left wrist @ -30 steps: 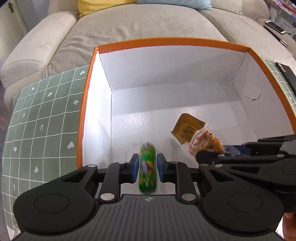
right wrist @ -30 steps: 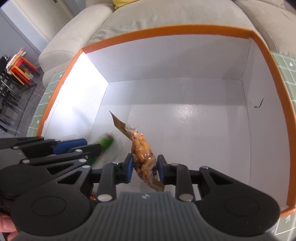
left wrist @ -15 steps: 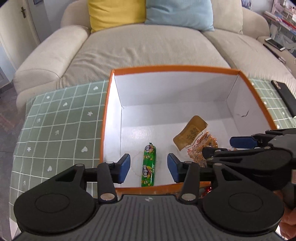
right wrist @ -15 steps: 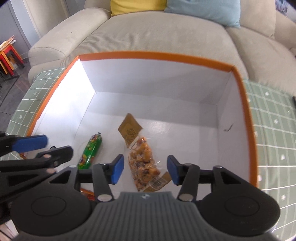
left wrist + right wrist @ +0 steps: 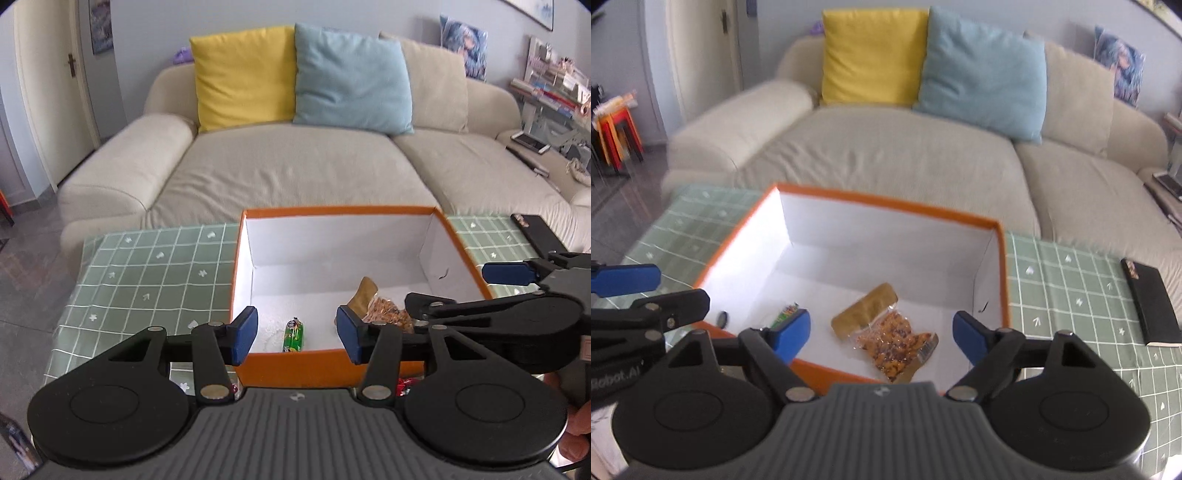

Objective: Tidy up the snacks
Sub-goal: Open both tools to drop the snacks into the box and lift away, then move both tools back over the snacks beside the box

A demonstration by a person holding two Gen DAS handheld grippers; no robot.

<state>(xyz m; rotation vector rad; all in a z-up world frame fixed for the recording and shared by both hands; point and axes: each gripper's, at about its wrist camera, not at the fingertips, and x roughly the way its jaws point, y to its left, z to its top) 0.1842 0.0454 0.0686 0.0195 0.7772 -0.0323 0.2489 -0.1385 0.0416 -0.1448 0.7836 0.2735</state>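
An orange box with white inside point(image 5: 332, 210) point(image 5: 886, 201) stands on the green checked tablecloth. On its floor lie a green sausage stick point(image 5: 293, 335) point(image 5: 786, 312) and a clear bag of orange-brown snacks point(image 5: 386, 314) point(image 5: 890, 341) with a tan header. My left gripper point(image 5: 296, 334) is open and empty, raised above the box's near wall. My right gripper point(image 5: 881, 334) is open and empty, raised above the snack bag. Each gripper shows at the edge of the other's view.
A beige sofa point(image 5: 295, 173) with a yellow pillow point(image 5: 243, 74) and a blue pillow point(image 5: 351, 77) stands behind the table. A black flat object point(image 5: 1150, 306) lies on the cloth to the right of the box. Red wrappers point(image 5: 404, 386) peek out in front of the box.
Both grippers let go of their snacks, opened wide and pulled up and back out of the box. The sausage stick and the snack bag now lie on the box floor.
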